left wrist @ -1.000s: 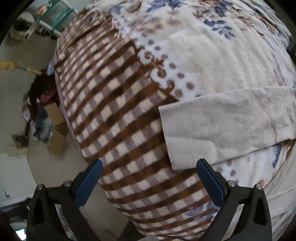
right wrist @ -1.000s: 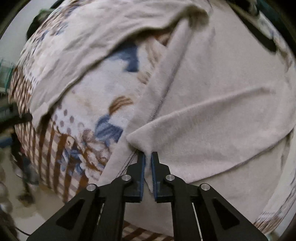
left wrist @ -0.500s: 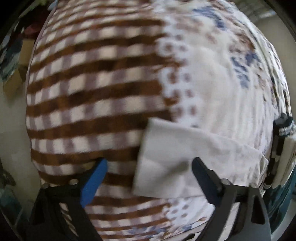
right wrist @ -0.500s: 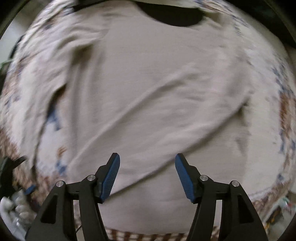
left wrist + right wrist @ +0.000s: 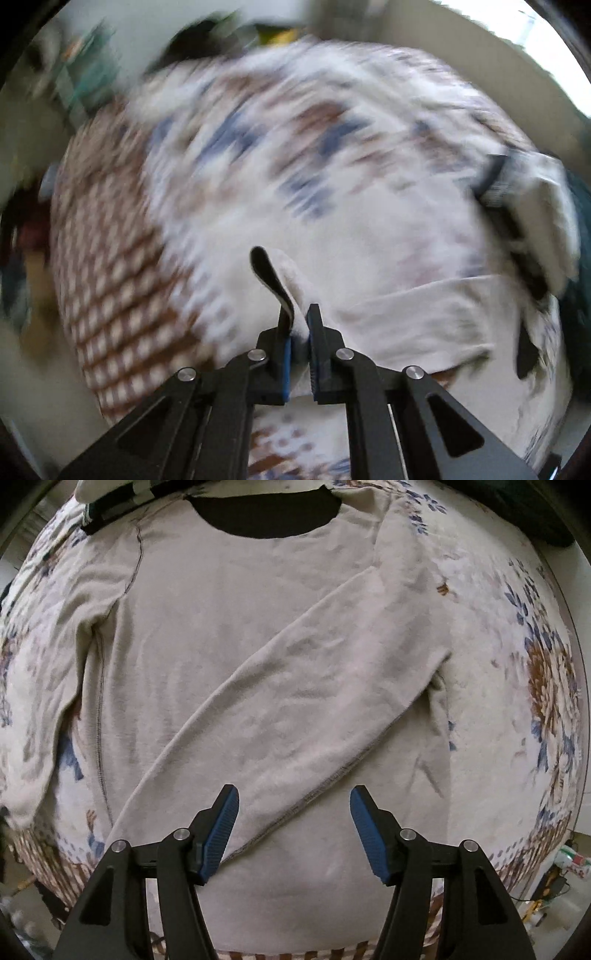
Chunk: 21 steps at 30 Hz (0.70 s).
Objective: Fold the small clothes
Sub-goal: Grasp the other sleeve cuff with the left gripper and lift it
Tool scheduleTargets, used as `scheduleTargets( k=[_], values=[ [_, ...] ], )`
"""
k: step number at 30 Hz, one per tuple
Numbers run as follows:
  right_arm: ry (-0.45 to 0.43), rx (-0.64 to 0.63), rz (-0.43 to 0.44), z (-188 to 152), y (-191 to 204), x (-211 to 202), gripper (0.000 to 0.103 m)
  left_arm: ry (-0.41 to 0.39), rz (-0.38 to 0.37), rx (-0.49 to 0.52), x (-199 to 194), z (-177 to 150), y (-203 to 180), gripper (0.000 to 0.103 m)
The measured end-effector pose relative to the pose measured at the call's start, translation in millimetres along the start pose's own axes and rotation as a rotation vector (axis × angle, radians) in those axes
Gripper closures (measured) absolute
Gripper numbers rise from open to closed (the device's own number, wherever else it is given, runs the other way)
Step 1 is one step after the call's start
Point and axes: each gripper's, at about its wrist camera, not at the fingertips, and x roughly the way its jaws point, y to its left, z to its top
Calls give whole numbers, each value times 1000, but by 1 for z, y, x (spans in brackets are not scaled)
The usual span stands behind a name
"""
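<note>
Beige long-sleeved top [image 5: 207, 657]: spread flat on floral blanket [image 5: 517, 635]; one sleeve [image 5: 314, 701] folded diagonally across the body. Left gripper [image 5: 300, 332]: clenched on the other sleeve's cuff [image 5: 284, 273]; right gripper [image 5: 293, 827]: jaws spread, hovering above the hem, grasping nothing.

Both tools look alike: the left gripper [image 5: 300, 345] and right gripper [image 5: 294, 832] have matte black angular arms with triangular cut-outs, round silver screws at the joints, and ribbed blue pads [image 5: 221, 830] lining the fingers

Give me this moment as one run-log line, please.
left gripper: shut on sleeve cuff | right gripper: open, above shirt | one sleeve folded across body | surface: blanket
</note>
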Motion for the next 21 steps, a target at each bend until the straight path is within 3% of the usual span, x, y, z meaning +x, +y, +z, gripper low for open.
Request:
scheduleTargets(
  k=[3,6,10,12,15,17,21],
  values=[
    [4,49,19,-8,-31,-2,38,-86,-127,211,-30,19,-72,98],
    [29,125,40,-18,-72,-1,38,-59,-294,413,-42,3,-146,98],
    [64,235,39,-31,-134,-3,38,42,-469,698,-54,-64,-229,98],
    [75,291,28,-39,-168,-5,38,121,-533,861,-59,-119,-260,98],
    [89,375,3,-52,-223,-6,38,278,-587,1066,-59,-203,-274,98],
    [92,423,-4,-59,-253,-9,38,368,-599,1152,-56,-242,-269,98],
    [83,457,5,-66,-292,-18,38,488,-541,1263,-44,-283,-247,94]
  ],
)
